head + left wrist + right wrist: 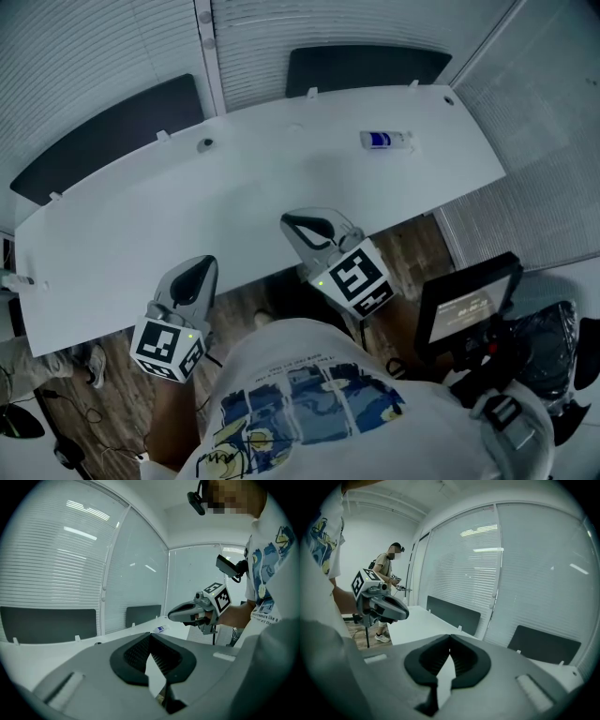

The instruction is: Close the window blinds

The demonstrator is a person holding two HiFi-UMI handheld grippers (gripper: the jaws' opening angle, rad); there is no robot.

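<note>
Window blinds (464,564) hang lowered over the glass behind the white desk (281,178). Whether their slats are tilted fully shut cannot be told, so this could be a finished job or one pending. The left gripper (150,637) and right gripper (450,638) hover near the desk edge, jaws pressed together on nothing

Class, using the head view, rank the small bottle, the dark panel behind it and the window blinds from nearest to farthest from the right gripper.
1. The small bottle, on the desk beyond the right gripper.
2. The dark panel, at the desk's far edge.
3. The window blinds, behind that panel.
</note>
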